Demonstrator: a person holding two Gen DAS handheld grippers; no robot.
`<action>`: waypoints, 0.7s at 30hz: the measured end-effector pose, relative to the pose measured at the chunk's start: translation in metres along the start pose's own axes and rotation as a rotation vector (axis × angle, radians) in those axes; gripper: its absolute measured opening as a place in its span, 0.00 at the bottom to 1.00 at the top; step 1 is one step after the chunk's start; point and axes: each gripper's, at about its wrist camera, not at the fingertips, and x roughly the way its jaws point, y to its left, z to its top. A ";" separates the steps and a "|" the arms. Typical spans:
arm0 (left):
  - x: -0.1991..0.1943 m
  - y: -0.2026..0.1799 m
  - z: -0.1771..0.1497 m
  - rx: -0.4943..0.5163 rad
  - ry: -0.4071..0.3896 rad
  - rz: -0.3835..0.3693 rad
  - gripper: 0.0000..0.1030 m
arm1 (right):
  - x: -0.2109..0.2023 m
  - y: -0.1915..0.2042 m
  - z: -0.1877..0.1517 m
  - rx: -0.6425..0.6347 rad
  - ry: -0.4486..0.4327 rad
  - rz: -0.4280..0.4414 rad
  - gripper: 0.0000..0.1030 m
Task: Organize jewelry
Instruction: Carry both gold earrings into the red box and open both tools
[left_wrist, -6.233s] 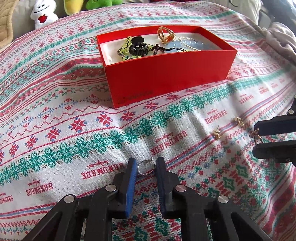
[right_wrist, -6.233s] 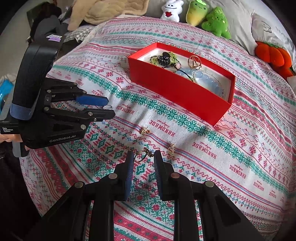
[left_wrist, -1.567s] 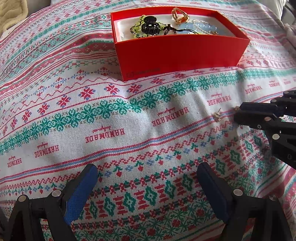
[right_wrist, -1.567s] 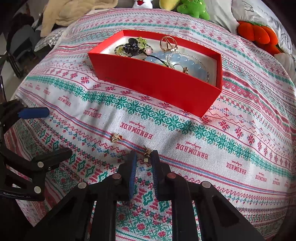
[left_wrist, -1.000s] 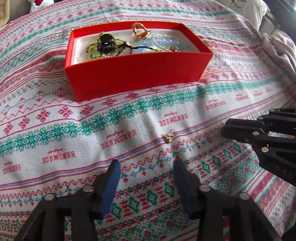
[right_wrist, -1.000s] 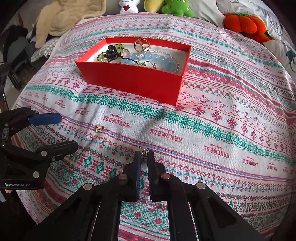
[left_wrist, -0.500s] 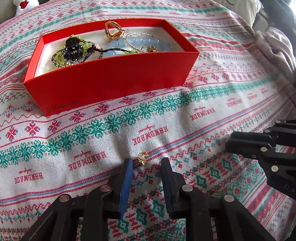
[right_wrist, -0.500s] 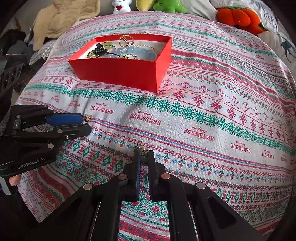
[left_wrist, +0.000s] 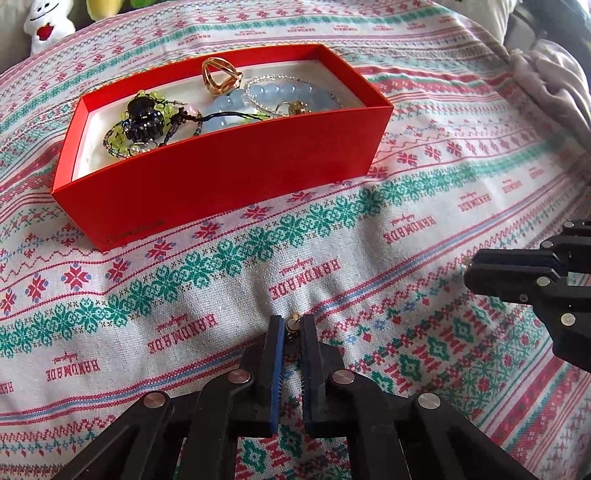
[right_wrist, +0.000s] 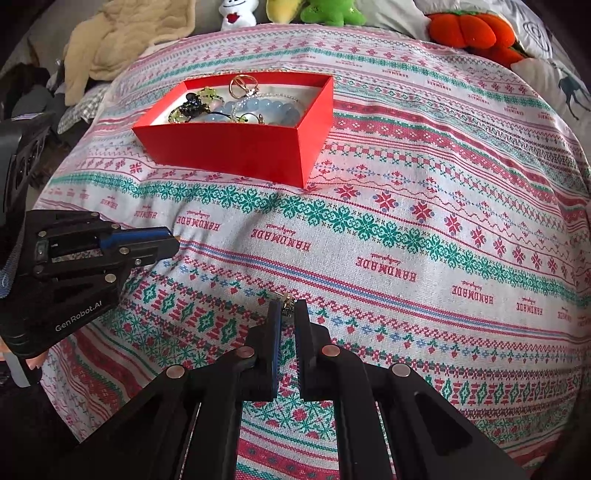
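My left gripper (left_wrist: 293, 326) is shut on a small gold earring (left_wrist: 294, 318) right at the patterned cloth (left_wrist: 369, 229). From the right wrist view, that left gripper (right_wrist: 173, 240) sits low at the left. My right gripper (right_wrist: 286, 309) is shut on another small gold earring (right_wrist: 286, 296) just above the cloth, and its fingertips (left_wrist: 480, 266) show at the right edge of the left wrist view. Farther back, the red box (left_wrist: 221, 173) (right_wrist: 236, 147) holds a gold ring (left_wrist: 219, 75), a blue bead bracelet (left_wrist: 280, 92), a black hair claw (left_wrist: 142, 118) and green beads.
Plush toys (right_wrist: 325, 11), an orange plush pumpkin (right_wrist: 469, 31) and a beige blanket (right_wrist: 122, 40) line the far edge of the bed. A grey cloth (left_wrist: 554, 81) lies at the right. The cloth curves down toward the near and left edges.
The left jaws have closed from wide apart onto the gold earring on the cloth. The right gripper stayed shut on its earring and shifted slightly.
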 end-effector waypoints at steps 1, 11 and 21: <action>-0.002 0.001 -0.001 0.001 -0.002 0.001 0.02 | -0.001 0.001 0.002 -0.002 -0.003 0.001 0.07; -0.022 0.012 0.005 -0.017 -0.046 0.020 0.02 | -0.010 0.014 0.021 -0.009 -0.040 0.015 0.07; -0.050 0.030 0.028 -0.063 -0.122 0.021 0.02 | -0.026 0.025 0.044 -0.014 -0.093 0.038 0.07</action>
